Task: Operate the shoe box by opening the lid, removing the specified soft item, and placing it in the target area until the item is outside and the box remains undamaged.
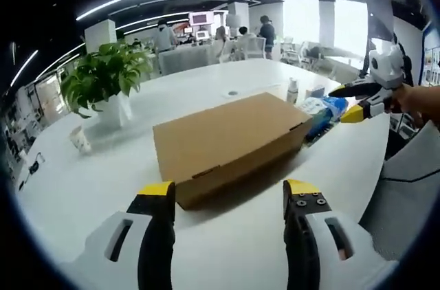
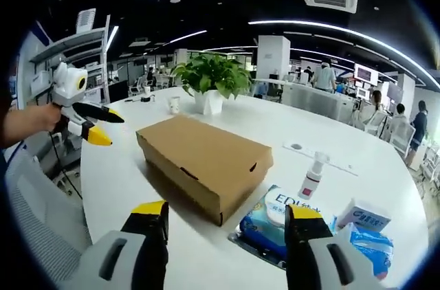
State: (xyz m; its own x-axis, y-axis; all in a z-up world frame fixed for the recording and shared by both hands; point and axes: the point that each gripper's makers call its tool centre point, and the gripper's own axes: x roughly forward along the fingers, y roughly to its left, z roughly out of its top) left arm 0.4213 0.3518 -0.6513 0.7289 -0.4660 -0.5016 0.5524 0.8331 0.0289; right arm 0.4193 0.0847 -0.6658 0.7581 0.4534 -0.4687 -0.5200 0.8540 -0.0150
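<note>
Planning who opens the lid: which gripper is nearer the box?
Roughly equal. Left gripper faces one end of the closed box; right gripper faces the opposite corner. Neither touches it.

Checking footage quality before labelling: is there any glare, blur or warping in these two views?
Left gripper view: bright windows wash out, the table edge bows, and the box is sharp. Right gripper view: ceiling light strips curve, and the box casts a soft shadow.
</note>
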